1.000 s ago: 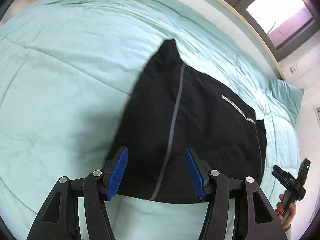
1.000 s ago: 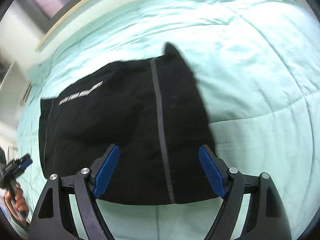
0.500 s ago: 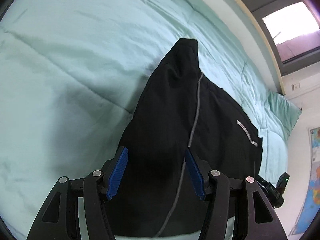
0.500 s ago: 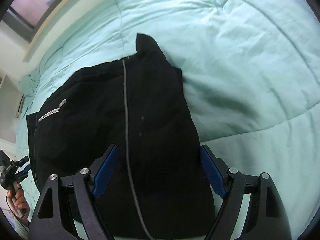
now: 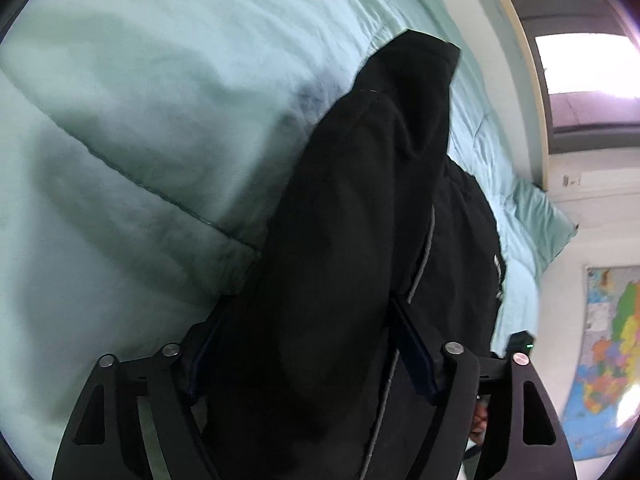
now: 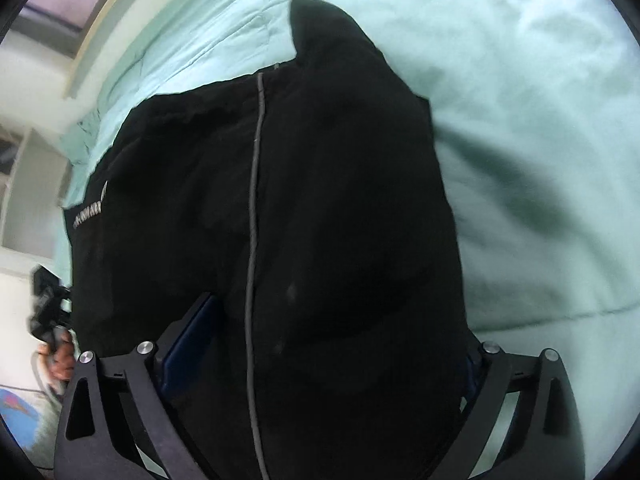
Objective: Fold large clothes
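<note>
Lowering both grippers onto a folded black garment

Lying on the bed's mint-green quilt [image 5: 140, 128], the black garment [image 5: 352, 240] fills the middle of both wrist views, folded over on itself with a thin grey stripe [image 6: 253, 240] running along its length and a pointed end [image 6: 320, 24] reaching toward the far side of the quilt. White lettering [image 6: 90, 210] sits near the garment's left edge in the right wrist view.

Relative to the garment, the left gripper [image 5: 312, 356] straddles its near end; its jaws are opening, with the dark cloth bunched between the blue pads [image 5: 416, 356], and whether the pads still press on it cannot be told. The right gripper [image 6: 320, 356] also straddles the near end, across the grey stripe; its jaws are opening wide with cloth between them, and the pads are largely hidden by the fabric, so contact is unclear.

Beyond the garment's far edge runs a pale wooden bed rail [image 5: 524, 64] under a window [image 5: 588, 68]. A colourful wall map [image 5: 608, 360] hangs to the right of the garment in the left wrist view.
</note>
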